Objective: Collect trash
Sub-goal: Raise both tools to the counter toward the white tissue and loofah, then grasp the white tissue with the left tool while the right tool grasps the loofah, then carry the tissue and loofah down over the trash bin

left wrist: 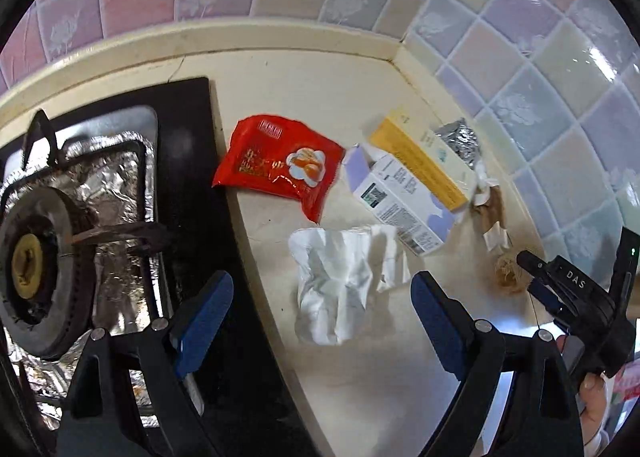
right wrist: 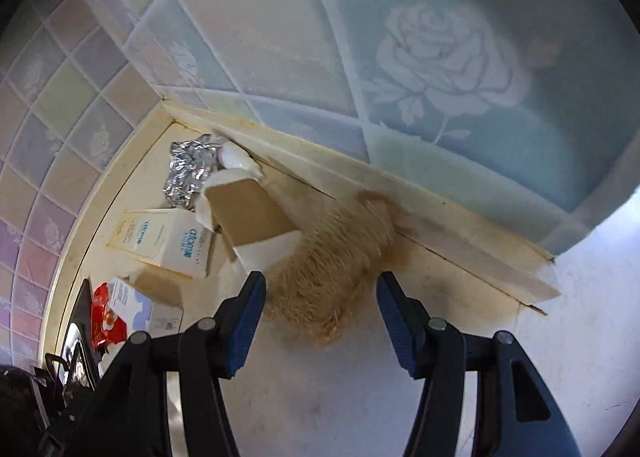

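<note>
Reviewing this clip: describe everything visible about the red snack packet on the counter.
The red snack packet is a glossy plastic pouch, wrinkled and fairly flat, printed with yellow lettering and a picture of pale round food. It lies on the cream countertop, beside the black gas stove, one corner at the stove's edge. The crumpled white paper lies just in front, the purple-and-white box alongside. Neither tongs touch it.

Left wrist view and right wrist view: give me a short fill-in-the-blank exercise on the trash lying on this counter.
1. The snack packet beside the stove is ____ in colour.
2. The crumpled white paper lies in front of the ____ gripper.
3. The right gripper stands over a tan ball of ____.
4. The crumpled foil sits in the counter's ____.

Missing words: red; left; fibre; corner
</note>
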Demonstrator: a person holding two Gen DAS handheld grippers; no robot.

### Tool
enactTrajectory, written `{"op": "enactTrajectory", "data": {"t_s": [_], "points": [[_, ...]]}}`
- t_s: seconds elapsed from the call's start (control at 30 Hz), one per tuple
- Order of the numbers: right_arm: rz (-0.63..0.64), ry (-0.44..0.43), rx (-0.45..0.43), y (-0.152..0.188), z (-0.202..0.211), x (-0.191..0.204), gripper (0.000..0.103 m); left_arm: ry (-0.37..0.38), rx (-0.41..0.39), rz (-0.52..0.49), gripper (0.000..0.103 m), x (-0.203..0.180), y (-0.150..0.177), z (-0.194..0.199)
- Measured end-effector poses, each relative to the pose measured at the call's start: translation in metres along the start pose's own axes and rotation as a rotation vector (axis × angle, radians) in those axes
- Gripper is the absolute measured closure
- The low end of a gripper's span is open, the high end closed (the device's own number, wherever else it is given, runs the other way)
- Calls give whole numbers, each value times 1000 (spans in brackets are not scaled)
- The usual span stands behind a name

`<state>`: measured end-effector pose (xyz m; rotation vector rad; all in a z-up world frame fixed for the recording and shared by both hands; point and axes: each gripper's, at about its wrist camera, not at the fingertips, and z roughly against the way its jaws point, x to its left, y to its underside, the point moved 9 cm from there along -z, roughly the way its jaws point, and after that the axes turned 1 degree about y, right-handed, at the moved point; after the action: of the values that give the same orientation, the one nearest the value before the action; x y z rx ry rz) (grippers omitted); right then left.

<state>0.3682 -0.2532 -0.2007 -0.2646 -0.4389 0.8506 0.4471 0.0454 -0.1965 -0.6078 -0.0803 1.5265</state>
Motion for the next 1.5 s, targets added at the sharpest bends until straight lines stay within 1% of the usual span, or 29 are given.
{"op": "enactTrajectory", "data": {"t_s": [0.07, 0.17, 0.2, 0.23, 0.27, 0.3, 0.33, 0.4, 0.47, 0.5, 0.53, 0.6, 0.67, 0.87, 1.03, 1.2, 1.37, 1.43, 1.5], "points": [[-12, -16, 12, 0, -6, 0, 45, -3, 17, 8, 14, 1, 1, -10], [3, -42, 23, 1, -11, 3, 47, -15, 25, -5, 14, -1, 2, -22], [14, -47, 23, 2, -12, 4, 53, -18, 25, -10, 14, -2, 2, -25], [25, -53, 23, 3, -13, 6, 56, -22, 23, -10, 16, -2, 3, -27], [35, -61, 22, 4, -14, 8, 57, -17, 25, -2, 19, -3, 4, -29], [46, -66, 15, 5, -14, 9, 61, -12, 33, 12, 31, -2, 4, -31], [57, -76, 13, 6, -14, 11, 62, -7, 44, 24, 41, -2, 6, -35], [83, -72, 1, 7, -14, 14, 63, -2, 63, 40, 46, -1, 9, -40], [108, -76, -10, 7, -12, 17, 66, -12, 49, 27, 49, -1, 9, -42], [119, -84, -13, 8, -11, 17, 68, -9, 52, 24, 52, -2, 10, -42], [129, -91, -26, 7, -10, 17, 69, -7, 48, 18, 60, -3, 10, -42], [138, -115, -34, 8, -7, 18, 71, 3, 48, 7, 61, -6, 12, -43], [139, -134, -36, 9, -5, 16, 72, -5, 37, -3, 62, -8, 14, -41], [173, -196, -52, 23, 12, 18, 73, 8, -7, -50, 64, -22, 21, -19], [224, -274, -79, 39, 45, 27, 73, 38, -42, -117, 64, -48, 33, 11], [292, -350, -101, 64, 85, 38, 73, 78, -71, -170, 64, -74, 55, 48], [346, -413, -100, 91, 121, 44, 73, 115, -103, -191, 64, -88, 82, 91], [370, -434, -93, 105, 135, 45, 73, 119, -119, -202, 64, -93, 93, 107], [397, -450, -90, 118, 149, 45, 73, 106, -134, -219, 64, -96, 106, 121]]}}
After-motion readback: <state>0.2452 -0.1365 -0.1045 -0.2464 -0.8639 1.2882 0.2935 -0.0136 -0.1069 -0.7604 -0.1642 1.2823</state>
